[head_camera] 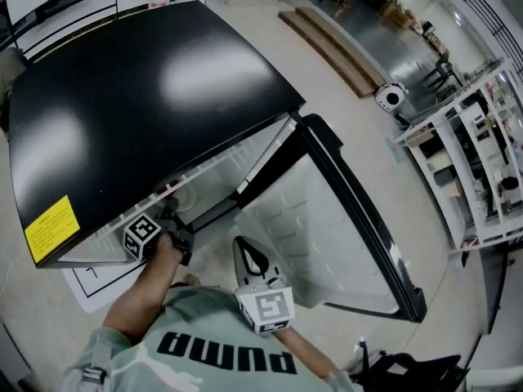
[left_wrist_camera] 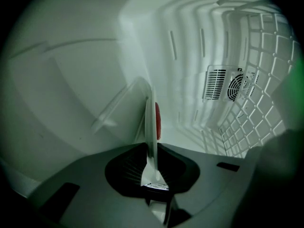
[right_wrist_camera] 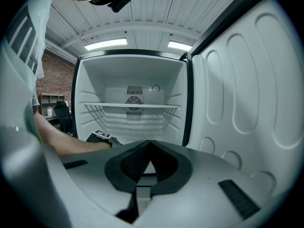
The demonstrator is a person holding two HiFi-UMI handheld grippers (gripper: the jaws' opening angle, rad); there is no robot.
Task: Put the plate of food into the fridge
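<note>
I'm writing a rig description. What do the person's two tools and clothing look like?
The left tool and right tool are alike: pale grey moulded bodies, black ribbed pads at the mouth. Each carries a white cube with black square markers. The person wears a pale green short-sleeved shirt with black lettering.

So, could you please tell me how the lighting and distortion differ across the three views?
Head view: soft glare patches on top of the black fridge, edges bowed by the wide lens. Left gripper view: dim interior, dark corners, the plate edge-on in the left gripper. Right gripper view: bright ceiling lights, door curved.
</note>
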